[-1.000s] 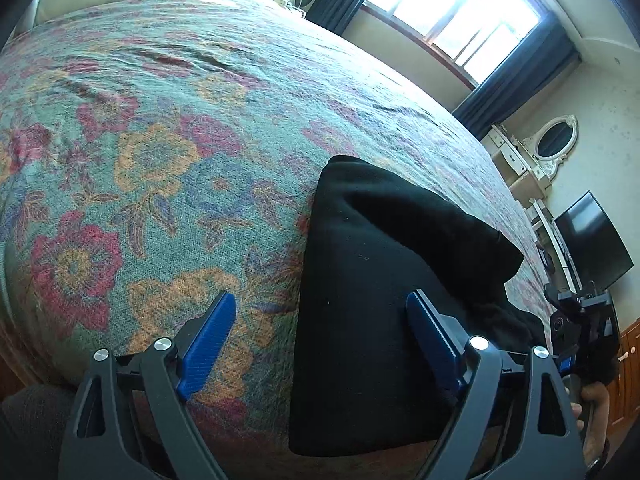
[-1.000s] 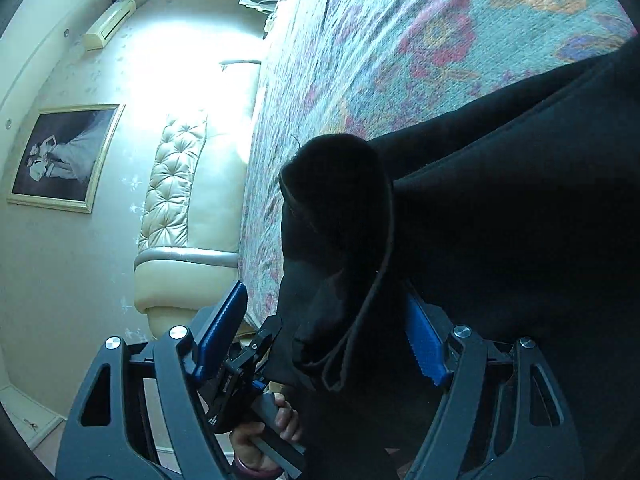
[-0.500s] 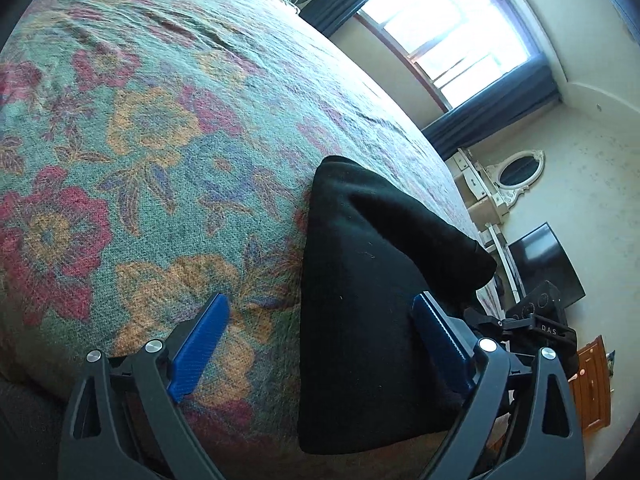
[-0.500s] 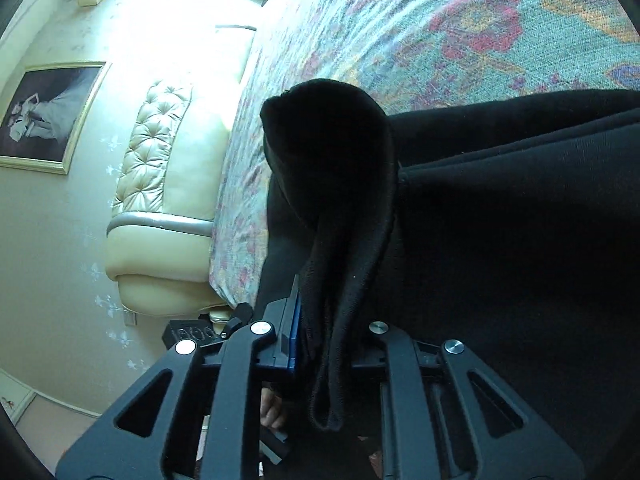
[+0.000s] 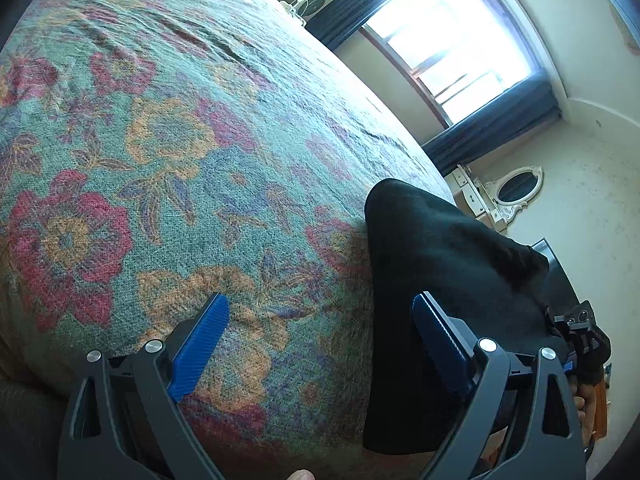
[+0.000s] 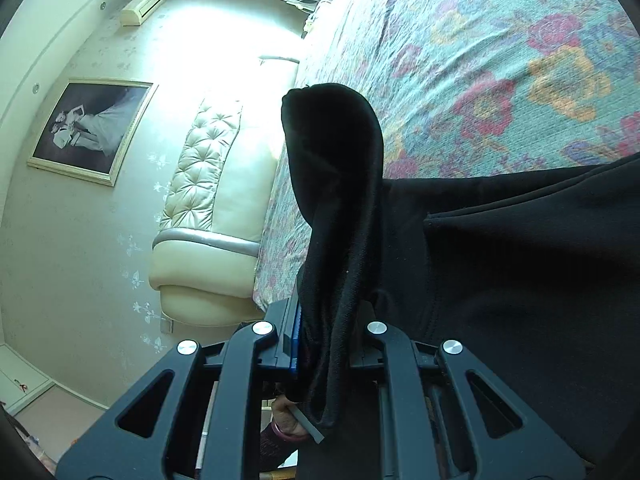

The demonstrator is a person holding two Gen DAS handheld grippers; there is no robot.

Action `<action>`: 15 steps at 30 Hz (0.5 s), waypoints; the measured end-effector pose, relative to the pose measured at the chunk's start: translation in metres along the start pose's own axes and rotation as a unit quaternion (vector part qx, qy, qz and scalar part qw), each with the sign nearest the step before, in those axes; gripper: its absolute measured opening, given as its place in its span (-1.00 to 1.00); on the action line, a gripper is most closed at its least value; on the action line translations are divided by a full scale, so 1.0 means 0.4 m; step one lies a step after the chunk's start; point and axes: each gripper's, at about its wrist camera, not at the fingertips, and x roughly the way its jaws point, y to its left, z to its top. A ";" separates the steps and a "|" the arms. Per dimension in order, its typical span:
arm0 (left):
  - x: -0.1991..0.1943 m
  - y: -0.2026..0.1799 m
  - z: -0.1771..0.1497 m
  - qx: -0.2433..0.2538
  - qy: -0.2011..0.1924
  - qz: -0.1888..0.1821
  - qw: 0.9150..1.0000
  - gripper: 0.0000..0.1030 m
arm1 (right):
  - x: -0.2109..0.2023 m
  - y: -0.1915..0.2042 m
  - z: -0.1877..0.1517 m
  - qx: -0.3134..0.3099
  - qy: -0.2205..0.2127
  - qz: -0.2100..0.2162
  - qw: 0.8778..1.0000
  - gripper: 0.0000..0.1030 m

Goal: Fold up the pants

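The black pants (image 5: 432,280) lie at the near edge of a bed with a floral cover (image 5: 168,152). My left gripper (image 5: 320,332) is open, low over the bed edge; its right finger (image 5: 436,340) rests by the pants' left edge and nothing is between the pads. My right gripper (image 6: 326,332) is shut on a bunched fold of the pants (image 6: 336,208), which stands up from the jaws. The rest of the pants (image 6: 520,280) spreads to the right. The right gripper also shows in the left wrist view (image 5: 580,328) beyond the pants.
A cream tufted headboard (image 6: 208,208) stands at the bed's end, with a framed picture (image 6: 92,128) on the wall. A window with dark curtains (image 5: 452,48), a white dresser with an oval mirror (image 5: 512,188) and a dark screen are beyond the bed.
My right gripper closed on the bunched fold of the pants and lifted it slightly. My left gripper stayed open and shifted left, away from the pants' edge.
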 end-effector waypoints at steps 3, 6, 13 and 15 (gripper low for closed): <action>0.006 -0.010 -0.003 0.008 0.005 -0.003 1.000 0.78 | -0.052 -0.027 0.000 0.009 -0.017 -0.007 1.000 -0.74; 0.016 -0.022 -0.006 0.018 0.013 -0.007 1.000 0.78 | -0.121 -0.056 -0.009 0.020 -0.031 -0.017 0.999 -0.74; 0.043 -0.063 -0.016 0.042 0.034 -0.017 0.998 0.78 | -0.184 -0.125 -0.024 0.052 -0.043 -0.030 0.997 -0.74; 0.048 -0.077 -0.020 0.044 0.040 -0.023 0.998 0.78 | -0.181 -0.130 -0.029 0.058 -0.042 -0.032 0.997 -0.74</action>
